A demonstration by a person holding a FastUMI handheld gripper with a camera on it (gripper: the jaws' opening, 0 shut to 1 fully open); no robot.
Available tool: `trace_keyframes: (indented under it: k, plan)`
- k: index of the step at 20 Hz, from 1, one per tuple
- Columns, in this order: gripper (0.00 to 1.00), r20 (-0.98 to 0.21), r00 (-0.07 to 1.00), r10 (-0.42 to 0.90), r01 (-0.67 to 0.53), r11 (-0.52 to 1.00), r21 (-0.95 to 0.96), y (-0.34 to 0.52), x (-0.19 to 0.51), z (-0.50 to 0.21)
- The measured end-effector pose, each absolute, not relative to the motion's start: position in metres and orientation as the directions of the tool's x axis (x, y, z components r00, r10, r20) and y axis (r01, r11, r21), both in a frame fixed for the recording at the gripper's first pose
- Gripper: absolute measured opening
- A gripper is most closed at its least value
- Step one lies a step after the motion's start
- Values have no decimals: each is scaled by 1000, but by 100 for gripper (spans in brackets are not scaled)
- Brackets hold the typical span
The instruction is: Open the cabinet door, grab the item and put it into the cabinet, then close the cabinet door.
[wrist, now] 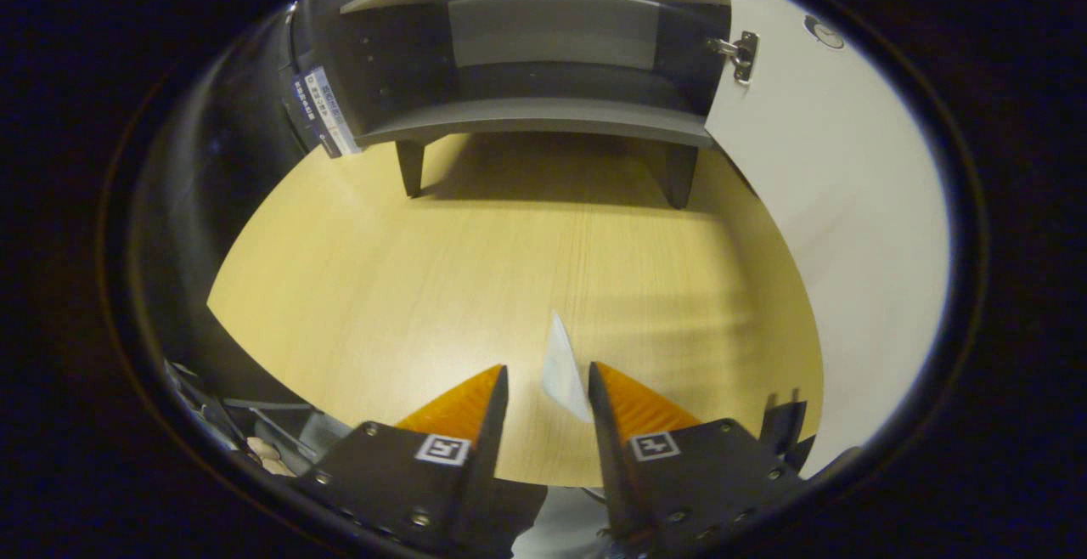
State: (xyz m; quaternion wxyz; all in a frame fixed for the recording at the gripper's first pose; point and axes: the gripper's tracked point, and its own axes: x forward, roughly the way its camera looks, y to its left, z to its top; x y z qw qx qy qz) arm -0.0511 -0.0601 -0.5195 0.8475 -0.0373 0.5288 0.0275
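Observation:
My gripper [548,368] hovers over a pale wooden table [408,270], with its fingers close together. Between them stands a thin white flat item [564,372], seen edge-on and leaning against the right finger, and its lower part fills the gap further back. Beyond the fingers, across the table, a dark grey cabinet [543,117] stands on short legs. Its shelves are bare. The white cabinet door [832,202] is swung wide open on the right, hanging from a metal hinge [740,53].
A blue and white sticker [327,113] is on the cabinet's left side wall. The open door runs along the right side of the table, close to the right finger. Bare tabletop lies between the fingers and the cabinet legs [410,168].

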Motion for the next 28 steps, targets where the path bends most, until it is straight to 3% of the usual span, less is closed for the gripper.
trace_keyframes:
  k: [1,3,5,8,9,18,28]
  plan:
    - [47,-901,433,16,-79,997,-20,-58,-53,-523]
    - [48,-907,421,8,-74,997,-25,-62,-61,-528]
    - [16,-906,423,-7,-33,999,-23,-64,-53,-530]
    - [16,-898,438,-45,-11,998,-56,-70,-52,-526]
    - [4,-900,433,-55,6,998,-58,-71,-55,-526]
    - [4,-891,452,-33,22,999,-26,-62,-50,-486]
    - [4,-758,651,37,-39,999,14,-27,20,-331]
